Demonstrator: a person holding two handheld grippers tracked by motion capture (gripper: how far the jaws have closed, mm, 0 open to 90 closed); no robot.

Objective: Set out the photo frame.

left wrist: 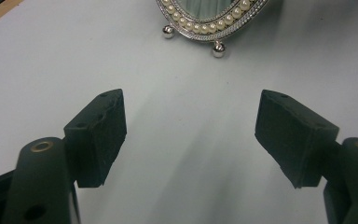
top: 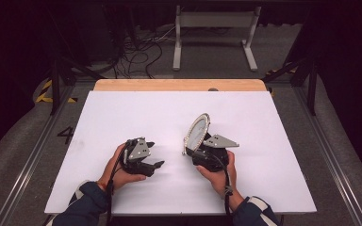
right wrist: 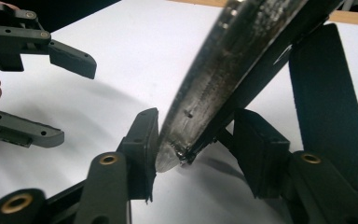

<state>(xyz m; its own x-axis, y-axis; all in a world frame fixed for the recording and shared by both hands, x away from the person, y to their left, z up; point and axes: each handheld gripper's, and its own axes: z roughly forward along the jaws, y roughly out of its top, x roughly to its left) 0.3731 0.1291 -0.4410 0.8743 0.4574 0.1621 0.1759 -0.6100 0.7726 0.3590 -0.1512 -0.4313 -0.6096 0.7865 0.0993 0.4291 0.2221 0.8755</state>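
Held left gripper point(top: 156, 154) slack and empty, jaws wide apart, pointed at the mirror point(top: 198, 132) near it. Had right gripper point(top: 195, 151) astride the mirror's lower edge, one pad point(right wrist: 144, 140) touching the rim; could not tell whether clamped. Found the mirror tilted, ball feet point(left wrist: 218, 49) on the white table point(top: 136, 113), right of centre.

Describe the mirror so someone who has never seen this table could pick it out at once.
Start at the white table with the wooden strip along its far edge. Right of centre, just ahead of the person's right hand, the right tongs straddle the lower edge of the mirror. It is a small oval mirror in a silver frame ringed with pearl-like beads, on little ball feet, the lone shiny thing among black tongs.
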